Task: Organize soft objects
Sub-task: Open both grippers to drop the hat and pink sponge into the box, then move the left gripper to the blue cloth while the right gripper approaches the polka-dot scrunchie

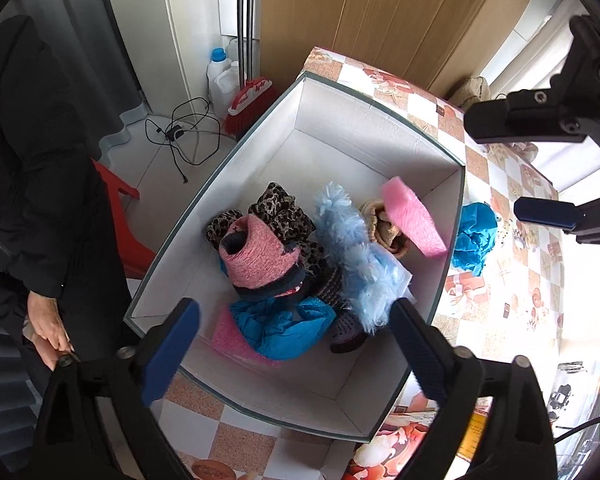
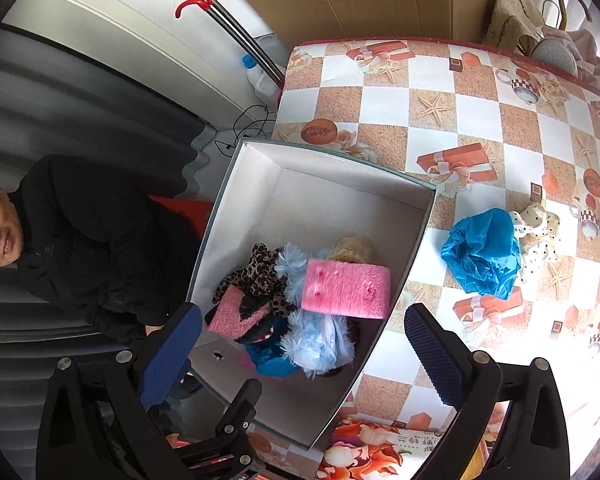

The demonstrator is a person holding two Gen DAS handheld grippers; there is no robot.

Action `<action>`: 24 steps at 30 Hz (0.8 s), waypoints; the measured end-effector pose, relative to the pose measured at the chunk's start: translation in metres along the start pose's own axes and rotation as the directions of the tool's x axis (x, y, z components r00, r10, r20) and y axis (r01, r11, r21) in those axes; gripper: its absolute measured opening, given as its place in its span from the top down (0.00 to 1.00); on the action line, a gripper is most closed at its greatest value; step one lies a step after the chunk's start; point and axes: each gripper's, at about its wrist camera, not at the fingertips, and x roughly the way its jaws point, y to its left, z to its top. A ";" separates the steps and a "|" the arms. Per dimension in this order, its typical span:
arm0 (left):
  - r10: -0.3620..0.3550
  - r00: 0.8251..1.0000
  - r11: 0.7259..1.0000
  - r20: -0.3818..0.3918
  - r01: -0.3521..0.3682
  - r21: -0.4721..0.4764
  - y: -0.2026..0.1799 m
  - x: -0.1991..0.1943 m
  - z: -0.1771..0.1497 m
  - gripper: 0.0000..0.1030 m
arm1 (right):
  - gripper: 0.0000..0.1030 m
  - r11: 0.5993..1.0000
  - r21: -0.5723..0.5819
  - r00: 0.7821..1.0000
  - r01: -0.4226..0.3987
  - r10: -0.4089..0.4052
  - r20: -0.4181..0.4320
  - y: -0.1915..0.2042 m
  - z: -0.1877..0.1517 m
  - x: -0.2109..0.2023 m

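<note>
Left wrist view — both hand-held grippers, left (image 1: 296, 344) and right (image 2: 304, 350), gaped wide, empty, above box (image 1: 380, 96); pink sponge (image 1: 414, 220) inside.

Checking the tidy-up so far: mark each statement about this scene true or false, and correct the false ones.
1. The pink foam block is at the white cardboard box. True.
2. The crumpled blue cloth on the checkered tablecloth lies inside the box. False: it lies outside.
3. Both tongs, left and right, are open. True.
4. The leopard-print fabric lies on the tablecloth. False: it is in the box.
</note>
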 end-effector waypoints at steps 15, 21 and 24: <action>-0.224 0.971 0.941 -0.084 0.238 0.240 -0.110 -0.023 -0.022 0.00 | 0.01 0.965 0.260 0.981 -0.032 0.080 -0.177 -0.129 -0.095 -0.105; -0.138 0.974 0.933 -0.181 0.190 0.307 -0.163 0.004 -0.032 0.00 | 0.01 0.954 0.266 0.963 0.141 -0.070 -0.259 -0.190 -0.101 -0.124; -0.127 0.970 0.936 -0.208 0.187 0.298 -0.174 0.012 -0.033 0.00 | 0.01 0.954 0.219 0.958 0.204 -0.149 -0.245 -0.211 -0.088 -0.115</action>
